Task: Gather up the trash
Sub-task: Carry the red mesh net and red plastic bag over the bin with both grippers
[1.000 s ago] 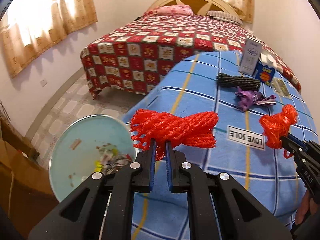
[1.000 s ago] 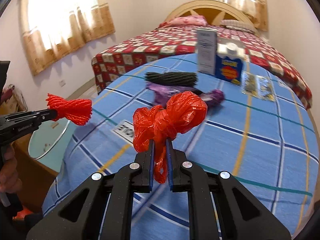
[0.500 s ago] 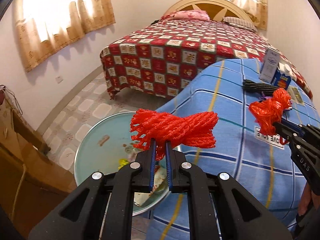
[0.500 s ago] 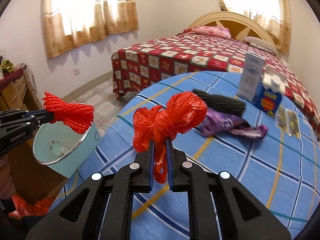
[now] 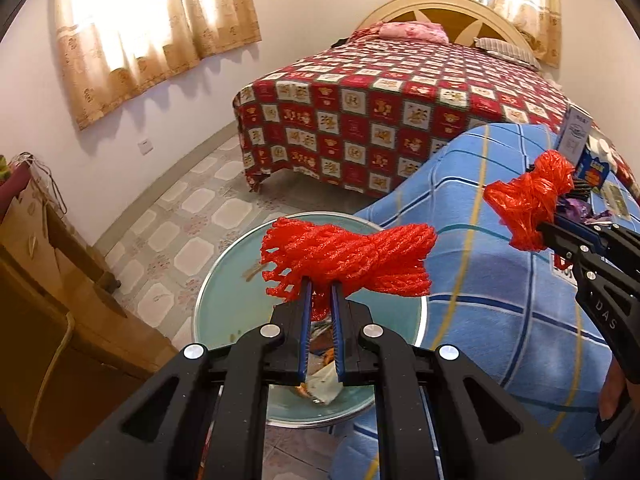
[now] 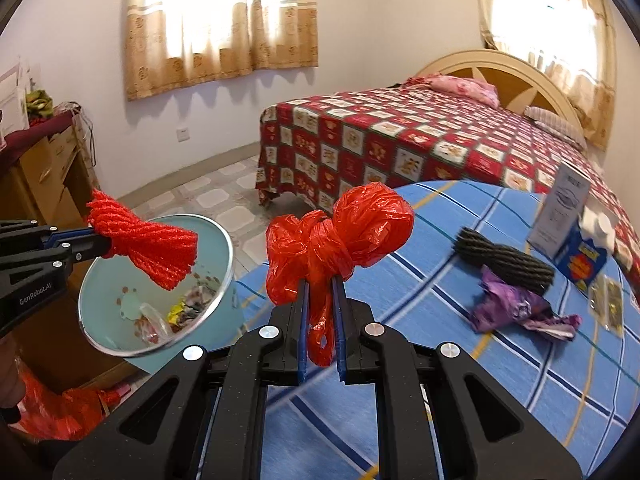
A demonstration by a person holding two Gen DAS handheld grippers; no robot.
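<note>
Left tool (image 5: 320,294) clamped on bundled red foam-net sleeve (image 5: 348,260), held in air right above the open mouth of the round pale-teal trash bin with metal rim (image 5: 208,300). Bin stands on the tiled floor (image 5: 192,216), touching or just beside the near-left edge of the blue plaid-covered desk (image 5: 480,320); some scraps already inside it. Right tool (image 6: 320,286) clamped on knotted red plastic bag (image 6: 340,240), hanging over the desk's left edge, just right of the bin, not yet over it. The two tools are near each other but apart.

Free room: open floor far-left of the bin toward the wall; wooden cabinet (image 5: 60,300) close on the bin's near-left. Bed with red patchwork cover (image 5: 380,112) beyond the desk's far edge.

Left on the desk, far right: black ribbed roll (image 6: 504,260), crumpled purple wrapper (image 6: 516,308) touching it, white carton (image 6: 560,212), blue box (image 6: 580,260) beside it.

Versus a second ago: both tools shifted left off the desk's middle; the net sleeve was over the desk edge then, now over the bin. Grips unchanged.
</note>
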